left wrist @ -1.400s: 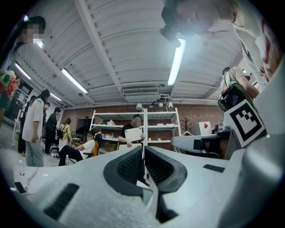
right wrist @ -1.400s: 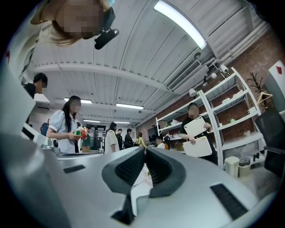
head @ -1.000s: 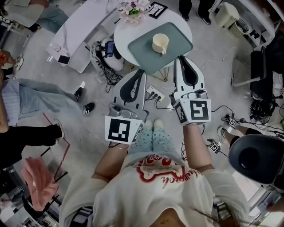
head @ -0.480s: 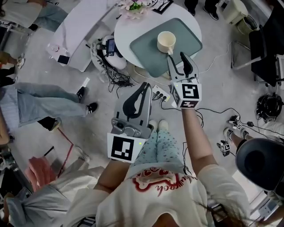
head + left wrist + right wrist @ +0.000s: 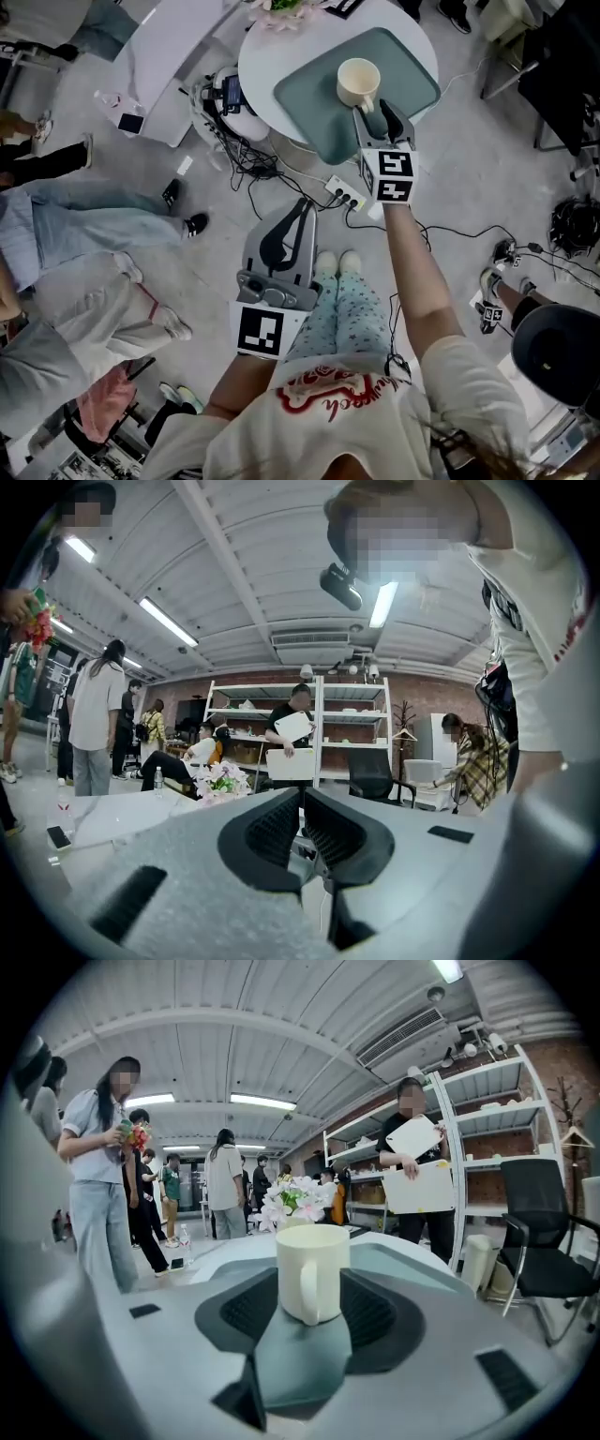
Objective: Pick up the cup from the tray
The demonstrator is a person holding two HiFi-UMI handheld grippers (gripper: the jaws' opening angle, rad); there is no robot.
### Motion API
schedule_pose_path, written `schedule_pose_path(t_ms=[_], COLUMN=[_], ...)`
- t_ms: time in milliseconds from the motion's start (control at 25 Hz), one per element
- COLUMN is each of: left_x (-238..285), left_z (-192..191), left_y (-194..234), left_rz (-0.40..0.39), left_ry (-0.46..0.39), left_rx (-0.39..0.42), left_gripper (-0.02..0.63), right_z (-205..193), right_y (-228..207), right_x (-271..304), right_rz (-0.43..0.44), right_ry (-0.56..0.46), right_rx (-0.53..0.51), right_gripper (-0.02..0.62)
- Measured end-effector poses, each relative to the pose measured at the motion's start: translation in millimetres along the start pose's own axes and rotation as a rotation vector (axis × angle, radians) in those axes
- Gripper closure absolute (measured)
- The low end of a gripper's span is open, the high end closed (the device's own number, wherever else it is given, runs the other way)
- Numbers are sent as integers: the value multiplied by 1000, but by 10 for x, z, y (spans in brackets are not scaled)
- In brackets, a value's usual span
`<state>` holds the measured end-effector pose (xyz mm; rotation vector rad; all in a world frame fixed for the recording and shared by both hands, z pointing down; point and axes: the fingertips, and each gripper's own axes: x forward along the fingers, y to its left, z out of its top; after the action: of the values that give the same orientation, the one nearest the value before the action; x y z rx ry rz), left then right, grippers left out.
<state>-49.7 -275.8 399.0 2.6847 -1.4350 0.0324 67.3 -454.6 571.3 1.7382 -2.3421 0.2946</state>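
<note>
Right gripper [image 5: 381, 116] is hovering at the tray [image 5: 412, 80], jaws just opening, untouched cup [image 5: 357, 82] at their tips.
Cup is looking light, rigid, slick, breakable; judging its body the firmest hold. Left gripper [image 5: 305, 207] clenched, empty.

Lower marker cube [image 5: 260, 330], lower centre of the head view: black-and-white square code pattern; no letters or digits.
Upper marker cube [image 5: 395, 175], right of centre, just below the tray: same kind of block pattern; nothing to read as text.
Shirt print [image 5: 330, 397], bottom centre: red cursive lettering under a red outline drawing, upside down and creased; the word cannot be made out.
Small floor markers [image 5: 490, 315], right edge: tiny black-and-white squares, too small to read.
Marker card [image 5: 343, 6], top edge: cropped pattern, illegible.
</note>
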Motion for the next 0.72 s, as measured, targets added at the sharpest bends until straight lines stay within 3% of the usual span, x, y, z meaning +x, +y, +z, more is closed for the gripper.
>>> schedule_pose_path(t_ms=[280,440,720], left_x=[16,8,-12], left_z=[-106,-211,-250], left_y=[18,30,105], left_rz=[0,6,35], left_ry=[22,48,57], left_rx=[-9,-12,-16], left_gripper=[580,580,578], right_z=[-16,-15,-2], right_y=[-48,-29,-45], right_x=[106,148,183], right_rz=[-37,-24,-42], right_ry=[-19,-32,-19], right_rx=[-6,-23,-33], right_gripper=[427,526,528])
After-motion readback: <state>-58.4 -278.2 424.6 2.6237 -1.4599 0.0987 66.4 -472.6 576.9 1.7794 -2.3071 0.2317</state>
